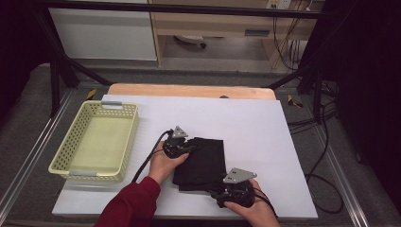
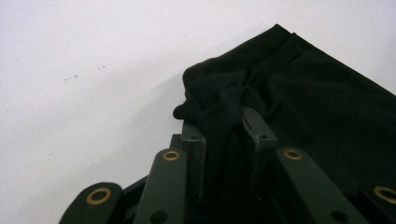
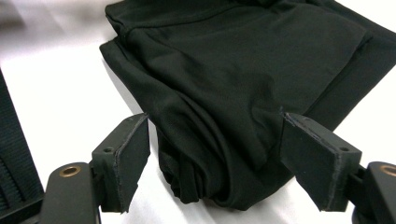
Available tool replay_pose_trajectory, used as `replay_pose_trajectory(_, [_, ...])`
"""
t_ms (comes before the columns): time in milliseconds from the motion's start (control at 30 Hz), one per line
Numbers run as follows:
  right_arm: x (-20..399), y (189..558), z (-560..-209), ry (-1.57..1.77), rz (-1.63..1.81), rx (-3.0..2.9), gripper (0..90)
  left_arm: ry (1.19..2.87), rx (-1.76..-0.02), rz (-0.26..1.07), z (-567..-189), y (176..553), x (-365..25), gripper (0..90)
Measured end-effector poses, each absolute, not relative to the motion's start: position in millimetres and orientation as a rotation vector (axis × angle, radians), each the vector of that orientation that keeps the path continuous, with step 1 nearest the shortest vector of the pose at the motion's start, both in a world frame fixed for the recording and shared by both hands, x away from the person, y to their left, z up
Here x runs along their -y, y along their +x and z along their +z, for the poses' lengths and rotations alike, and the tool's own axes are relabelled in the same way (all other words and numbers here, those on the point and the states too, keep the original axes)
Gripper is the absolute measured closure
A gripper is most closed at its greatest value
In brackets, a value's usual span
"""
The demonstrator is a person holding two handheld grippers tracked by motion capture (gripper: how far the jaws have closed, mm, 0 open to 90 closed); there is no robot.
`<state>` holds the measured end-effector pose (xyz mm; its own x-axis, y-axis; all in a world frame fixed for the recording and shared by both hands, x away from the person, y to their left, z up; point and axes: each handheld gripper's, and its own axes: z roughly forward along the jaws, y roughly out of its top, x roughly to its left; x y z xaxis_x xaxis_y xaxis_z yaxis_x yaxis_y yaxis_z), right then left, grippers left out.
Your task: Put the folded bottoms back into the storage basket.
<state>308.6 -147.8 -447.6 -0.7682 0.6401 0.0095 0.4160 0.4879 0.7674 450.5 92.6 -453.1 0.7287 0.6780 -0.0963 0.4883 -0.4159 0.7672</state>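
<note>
Surface (image 1: 265, 123), white, carries everything we see. Beyond the left gripper (image 1: 178, 147), off to its outer side, stands a pale yellow basket (image 1: 126, 137). Black folded cloth (image 1: 203, 161) lies between both grippers: left jaws are clamped on a bunched corner; the right gripper (image 3: 215, 154) straddles the near edge, jaws apart, pads not pressing.

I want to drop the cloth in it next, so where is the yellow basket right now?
In the high view the yellow basket sits on the table's left side, left of the left gripper and the folded black cloth, apart from both.
</note>
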Motion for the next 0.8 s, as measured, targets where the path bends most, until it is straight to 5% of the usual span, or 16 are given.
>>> replay_pose_trajectory(267, [144.8, 311.1, -452.7, 0.884, 1.104, -2.487, 29.7, 2.094, -0.879, 0.285, -453.3, 450.7, -92.7, 73.8])
replay_pose_trajectory(800, [145.6, 314.2, -452.7, 0.865, 1.091, -2.506, 59.9, 2.106, -0.877, 0.288, -449.6, 448.9, -90.7, 73.8])
